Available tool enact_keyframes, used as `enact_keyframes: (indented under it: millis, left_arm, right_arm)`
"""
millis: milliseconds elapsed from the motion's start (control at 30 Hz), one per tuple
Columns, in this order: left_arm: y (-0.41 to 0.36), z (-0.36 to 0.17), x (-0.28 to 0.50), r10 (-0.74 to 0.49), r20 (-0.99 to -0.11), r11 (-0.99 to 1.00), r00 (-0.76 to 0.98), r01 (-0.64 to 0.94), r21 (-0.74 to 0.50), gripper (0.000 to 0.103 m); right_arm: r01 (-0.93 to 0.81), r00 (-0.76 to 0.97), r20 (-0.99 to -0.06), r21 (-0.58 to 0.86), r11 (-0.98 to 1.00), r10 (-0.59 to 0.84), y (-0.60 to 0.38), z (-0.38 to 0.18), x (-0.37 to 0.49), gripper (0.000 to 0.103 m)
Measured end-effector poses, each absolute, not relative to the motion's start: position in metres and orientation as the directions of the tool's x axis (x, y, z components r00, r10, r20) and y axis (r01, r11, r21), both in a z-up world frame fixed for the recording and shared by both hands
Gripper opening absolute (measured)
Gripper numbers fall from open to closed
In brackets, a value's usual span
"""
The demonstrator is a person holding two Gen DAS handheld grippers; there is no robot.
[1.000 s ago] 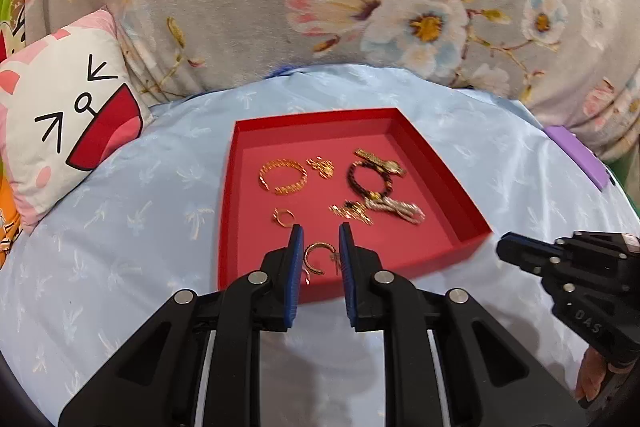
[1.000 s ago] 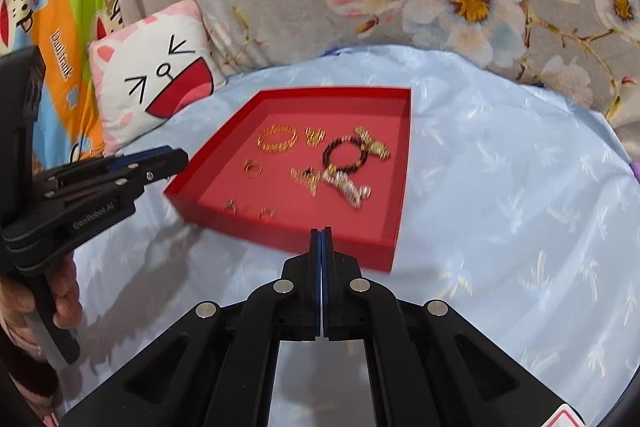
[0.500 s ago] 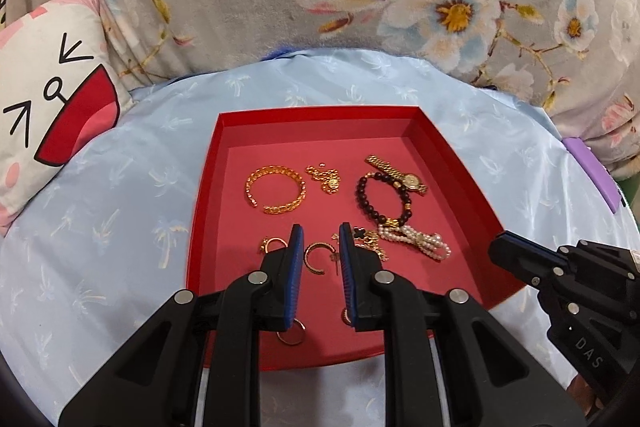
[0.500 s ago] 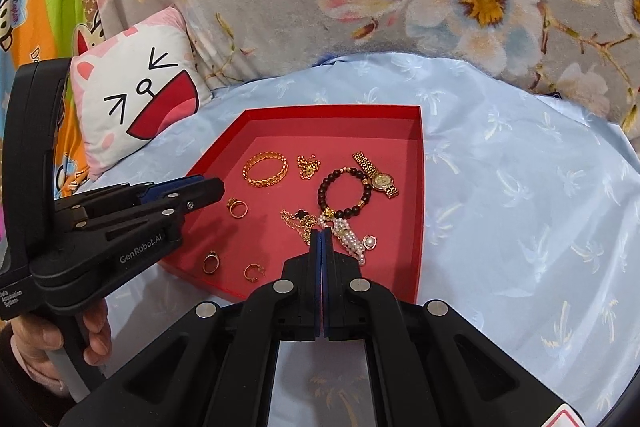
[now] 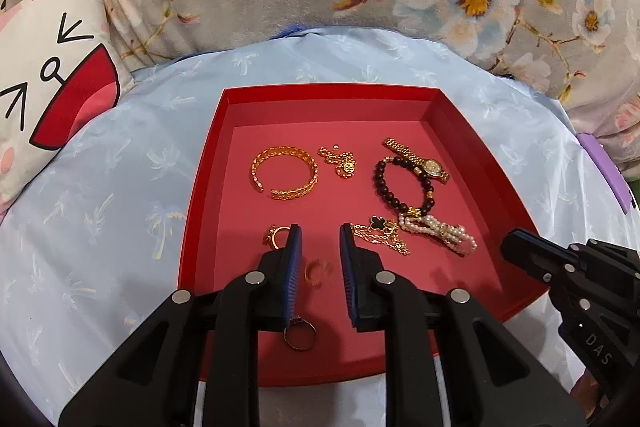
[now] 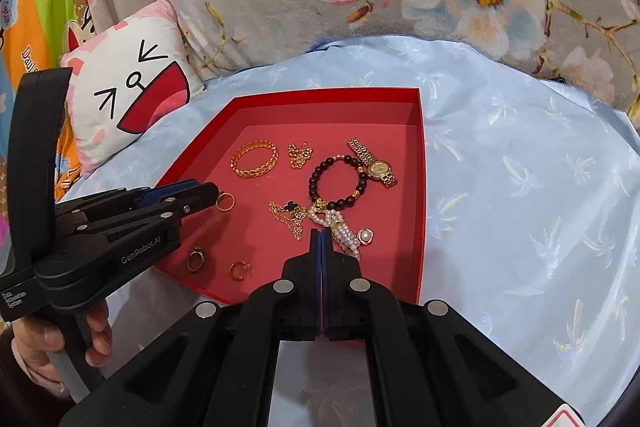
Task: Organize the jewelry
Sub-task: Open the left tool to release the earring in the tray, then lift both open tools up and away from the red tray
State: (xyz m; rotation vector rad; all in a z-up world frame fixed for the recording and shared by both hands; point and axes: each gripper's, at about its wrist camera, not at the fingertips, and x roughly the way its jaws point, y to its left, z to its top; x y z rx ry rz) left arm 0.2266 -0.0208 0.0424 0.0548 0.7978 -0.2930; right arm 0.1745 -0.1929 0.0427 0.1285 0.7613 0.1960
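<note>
We're early on: all jewelry sits loose in the red tray (image 5: 208, 163) on the bed, nothing sorted yet. Left gripper (image 5: 320, 247) fingers slightly apart, empty, over a small gold ring (image 5: 317, 271). Right gripper (image 6: 321, 239) fingers closed, holding nothing.

Gold jewelry (image 5: 285, 173) in red tray (image 5: 400, 99)

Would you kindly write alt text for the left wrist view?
The left claw, slightly open and empty, hovers over a red tray on a pale blue cloth, with a small gold ring below its gap. Farther back lie a gold bangle, a dark bead bracelet and a gold watch.
</note>
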Motion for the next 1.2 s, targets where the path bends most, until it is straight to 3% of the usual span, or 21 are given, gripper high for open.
enact_keyframes:
  millis: [67,167,267,400,433,500,567,833,1000,1200]
  left_arm:
    - [-0.021,0.04,0.229,-0.231,-0.715,0.96,0.66,0.273,-0.058,0.024]
    - [-0.02,0.037,0.229,-0.204,-0.711,0.968,0.673,0.248,-0.042,0.048]
    - [-0.021,0.038,0.227,-0.179,-0.7,0.971,0.692,0.239,-0.011,0.055]
    - [-0.022,0.041,0.223,-0.158,-0.685,0.974,0.711,0.225,0.01,0.068]
    - [-0.023,0.041,0.221,-0.151,-0.682,0.975,0.716,0.223,0.018,0.069]
    - [-0.024,0.042,0.219,-0.147,-0.677,0.974,0.722,0.224,0.027,0.072]
    - [-0.027,0.042,0.217,-0.142,-0.672,0.974,0.727,0.224,0.036,0.075]
    - [-0.029,0.047,0.208,-0.112,-0.66,0.981,0.743,0.187,0.044,0.077]
    - [-0.025,0.049,0.203,-0.092,-0.661,0.987,0.745,0.157,0.04,0.083]
    - [-0.023,0.052,0.192,-0.092,-0.66,0.987,0.745,0.156,0.039,0.084]
  right_arm:
    - [-0.13,0.707,-0.671,0.186,0.974,0.222,-0.193,0.043,0.175,0.0]
    - [-0.129,0.707,-0.672,0.186,0.974,0.222,-0.193,0.042,0.175,0.0]
    - [-0.129,0.711,-0.67,0.175,0.976,0.214,-0.191,0.042,0.174,0.001]
    - [-0.131,0.714,-0.669,0.16,0.978,0.205,-0.186,0.04,0.174,0.01]
    - [-0.13,0.715,-0.669,0.156,0.979,0.202,-0.186,0.04,0.174,0.013]
    - [-0.129,0.719,-0.665,0.156,0.979,0.201,-0.185,0.04,0.174,0.037]
    - [-0.126,0.734,-0.65,0.155,0.98,0.197,-0.184,0.041,0.171,0.049]
    - [-0.123,0.749,-0.634,0.153,0.981,0.193,-0.184,0.044,0.168,0.05]
    - [-0.113,0.753,-0.629,0.164,0.98,0.192,-0.187,0.045,0.163,0.059]
    - [-0.112,0.755,-0.63,0.154,0.982,0.185,-0.186,0.045,0.154,0.059]
